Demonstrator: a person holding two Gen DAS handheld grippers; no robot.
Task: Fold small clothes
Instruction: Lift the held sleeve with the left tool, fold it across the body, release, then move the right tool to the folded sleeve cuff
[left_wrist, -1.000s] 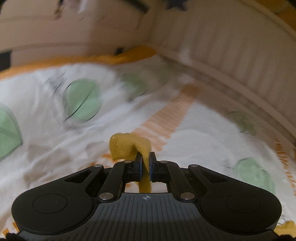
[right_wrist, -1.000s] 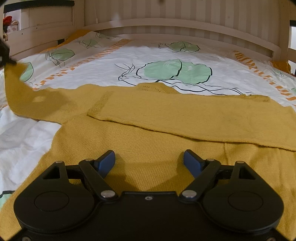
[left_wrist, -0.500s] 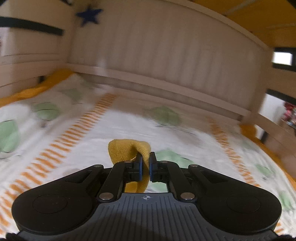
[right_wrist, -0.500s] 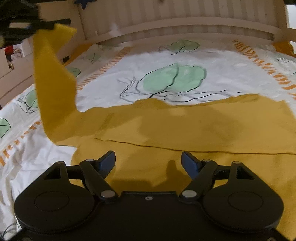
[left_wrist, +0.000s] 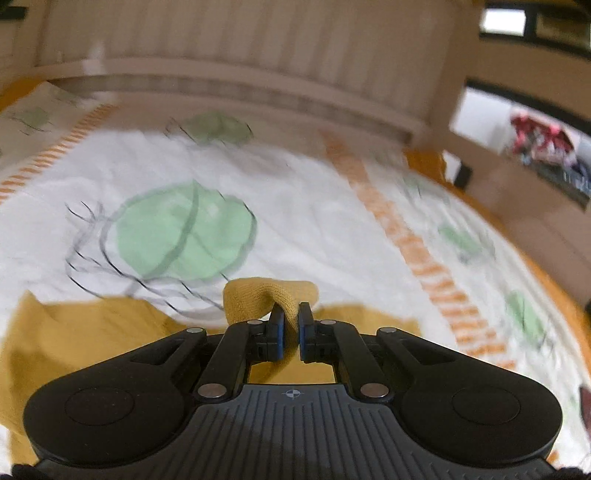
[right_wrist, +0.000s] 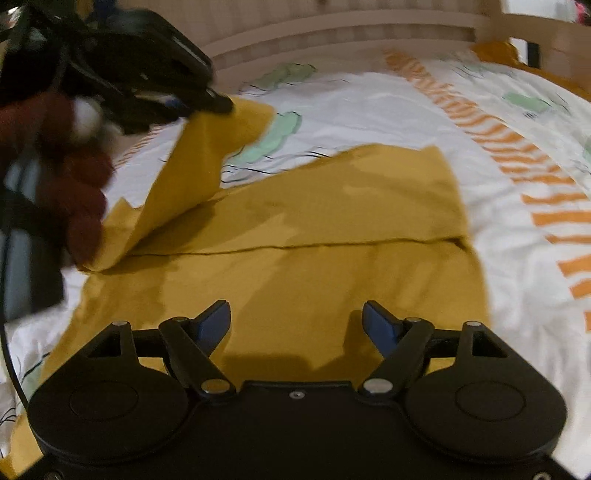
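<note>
Two claws are working over a mustard-yellow knitted garment (right_wrist: 332, 236) that is lying spread on a bed covered by a white sheet printed with green leaves and orange dashed stripes (right_wrist: 369, 107). We are seeing our left claw (left_wrist: 291, 325) pinched tight on a folded strip of that yellow knit, the cloth bulging out above the blue-padded fingers (left_wrist: 277, 332); from the right wrist view the same claw (right_wrist: 207, 105) is appearing at the upper left, gripped by a hand in a dark red glove (right_wrist: 74, 192), and it is holding one sleeve of the garment up off the bed so that the fabric is hanging in a slanted sheet down to the body of the garment. Our right claw (right_wrist: 297, 325) is hovering over the near part of the garment with its jaws standing wide apart and nothing between them; they have just been narrowing slightly. A straight fold edge is running across the middle of the garment. Beyond the bed, a pale slatted wooden headboard (left_wrist: 258, 55) is closing off the far side.
</note>
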